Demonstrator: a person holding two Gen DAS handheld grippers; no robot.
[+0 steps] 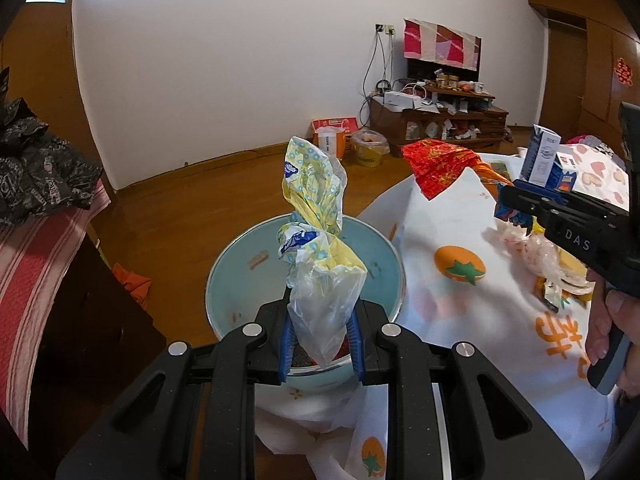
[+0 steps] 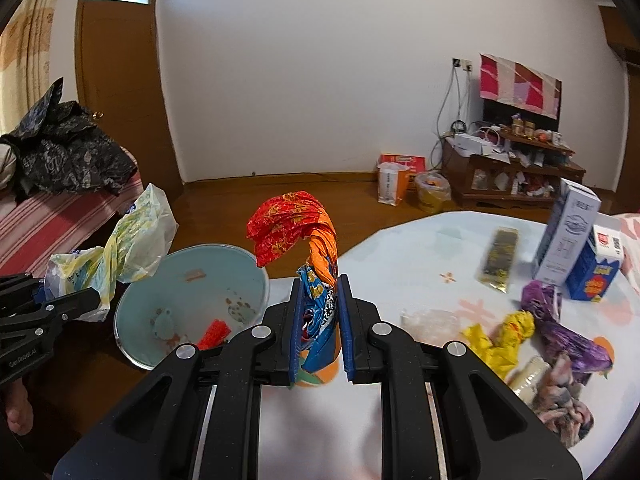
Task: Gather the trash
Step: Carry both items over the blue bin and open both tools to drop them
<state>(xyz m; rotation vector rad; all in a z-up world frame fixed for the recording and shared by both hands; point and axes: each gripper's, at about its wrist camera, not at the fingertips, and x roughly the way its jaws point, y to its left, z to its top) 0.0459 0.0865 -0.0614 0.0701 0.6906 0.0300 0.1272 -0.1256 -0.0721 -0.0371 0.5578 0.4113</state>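
Note:
My left gripper (image 1: 320, 320) is shut on a crumpled yellow and clear plastic bag (image 1: 316, 216), held up over the light blue trash bin (image 1: 236, 264) on the floor. My right gripper (image 2: 320, 312) is shut on a twisted red, orange and blue wrapper (image 2: 296, 224), held above the table edge, just right of the bin (image 2: 188, 264). In the right wrist view the left gripper (image 2: 76, 304) with its bag (image 2: 132, 236) shows at the left, over the bin's rim. In the left wrist view the right gripper (image 1: 508, 204) shows at the right with the red wrapper (image 1: 436, 164).
The table's white cloth with orange fruit prints (image 2: 420, 248) carries a yellow wrapper (image 2: 504, 340), a purple wrapper (image 2: 560, 328), a small dark packet (image 2: 500, 260) and two cartons (image 2: 568, 236). A bed with a striped cover (image 1: 36, 256) stands left of the bin. The bin holds a red scrap (image 2: 216, 332).

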